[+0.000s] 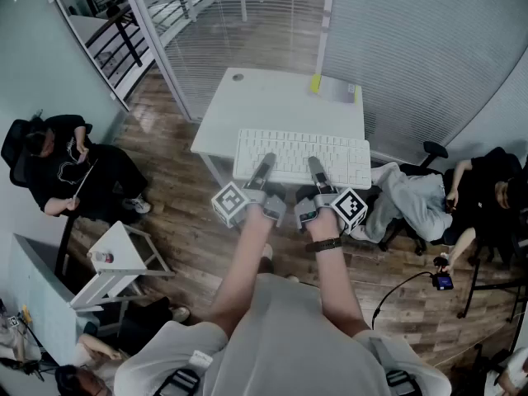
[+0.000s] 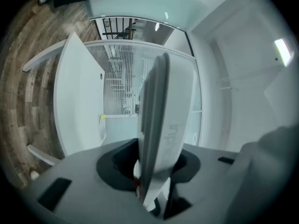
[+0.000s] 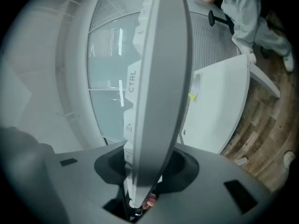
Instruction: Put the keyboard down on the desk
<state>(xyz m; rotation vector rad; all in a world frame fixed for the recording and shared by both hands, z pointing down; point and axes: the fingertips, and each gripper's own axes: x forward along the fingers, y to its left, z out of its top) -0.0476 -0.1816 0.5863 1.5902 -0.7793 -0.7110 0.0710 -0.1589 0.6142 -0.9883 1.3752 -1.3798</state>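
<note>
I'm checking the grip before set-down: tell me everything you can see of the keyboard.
The keyboard is white, plastic-looking, with rows of pale keys facing up; one key reads CTRL. It hangs about level above the near edge of the white desk, clear of it. The left gripper and the right gripper each clamp its near long edge, side by side.

- In the head view we cannot tell whether the keyboard (image 1: 301, 157) touches the worktop (image 1: 272, 101), whose near edge it hides.
- The yellow object (image 1: 315, 82) on the worktop's far edge is too small for us to identify.
- In the right gripper view the keyboard runs off the frame's top.
</note>
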